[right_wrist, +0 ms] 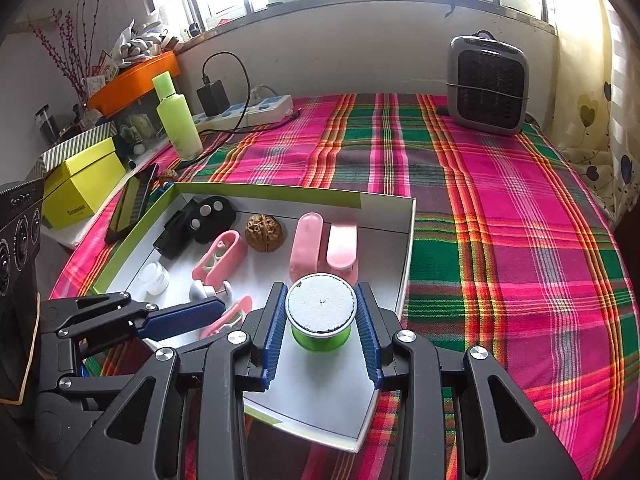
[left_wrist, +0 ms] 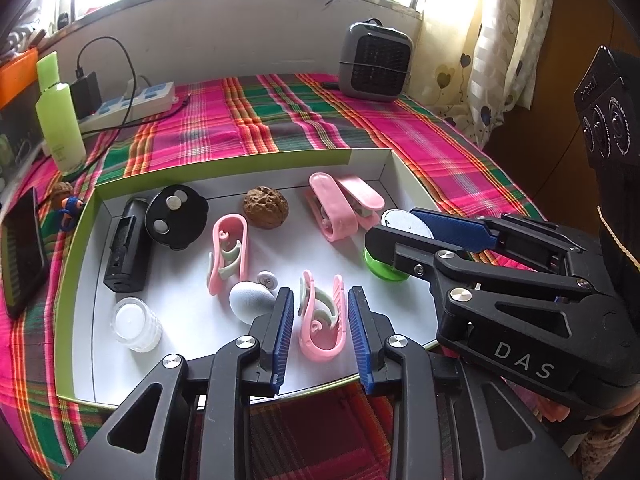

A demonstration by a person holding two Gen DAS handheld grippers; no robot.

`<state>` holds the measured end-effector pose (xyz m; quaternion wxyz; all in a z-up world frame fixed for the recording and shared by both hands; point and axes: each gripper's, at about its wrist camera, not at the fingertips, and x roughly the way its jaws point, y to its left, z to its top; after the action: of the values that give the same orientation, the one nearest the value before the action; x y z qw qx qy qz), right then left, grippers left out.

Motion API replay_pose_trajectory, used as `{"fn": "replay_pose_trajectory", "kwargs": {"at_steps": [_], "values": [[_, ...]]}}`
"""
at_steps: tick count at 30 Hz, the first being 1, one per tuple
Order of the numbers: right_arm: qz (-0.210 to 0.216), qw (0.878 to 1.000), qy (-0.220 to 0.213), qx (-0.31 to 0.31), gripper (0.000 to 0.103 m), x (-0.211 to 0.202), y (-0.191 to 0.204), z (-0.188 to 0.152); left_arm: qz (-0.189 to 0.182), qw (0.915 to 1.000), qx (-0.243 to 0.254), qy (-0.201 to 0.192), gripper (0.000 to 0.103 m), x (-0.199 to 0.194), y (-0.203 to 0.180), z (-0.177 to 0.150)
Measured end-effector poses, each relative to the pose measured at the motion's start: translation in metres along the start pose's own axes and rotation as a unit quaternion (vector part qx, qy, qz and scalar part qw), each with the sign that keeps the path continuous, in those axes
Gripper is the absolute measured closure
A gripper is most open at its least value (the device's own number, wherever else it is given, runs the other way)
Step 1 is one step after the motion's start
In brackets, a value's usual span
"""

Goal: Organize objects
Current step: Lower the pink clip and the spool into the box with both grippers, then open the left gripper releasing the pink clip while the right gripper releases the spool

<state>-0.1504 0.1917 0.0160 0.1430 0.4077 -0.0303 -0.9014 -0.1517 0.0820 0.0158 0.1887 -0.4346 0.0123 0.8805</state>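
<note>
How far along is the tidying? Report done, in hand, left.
Done: the box already holds the walnut, clips, black parts and a clear jar. In hand: the right gripper is shut on the green tub in the box; the left gripper is open around a pink clip. Left: perhaps the toy outside the box.

pink clip [left_wrist: 322,320], green-based tub [right_wrist: 321,320], in tray [left_wrist: 72,280]

A tray [left_wrist: 82,240] lies on the cloth [right_wrist: 500,220]. In it, the walnut [left_wrist: 265,210] sits at the back, two clips [left_wrist: 344,204] to its right, the jar [left_wrist: 136,325] front left. The heater [right_wrist: 489,85] stands well behind.
</note>
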Motion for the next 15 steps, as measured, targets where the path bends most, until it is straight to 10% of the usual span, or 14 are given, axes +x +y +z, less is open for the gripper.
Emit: {"fn": "replay_pose_trajectory", "kwargs": {"at_steps": [15], "values": [[-0.005,1.000,-0.004,0.002,0.067,-0.0042,0.0014,0.0000,0.005,1.0000,-0.002,-0.002,0.068,-0.0035,-0.0004,-0.0016]]}}
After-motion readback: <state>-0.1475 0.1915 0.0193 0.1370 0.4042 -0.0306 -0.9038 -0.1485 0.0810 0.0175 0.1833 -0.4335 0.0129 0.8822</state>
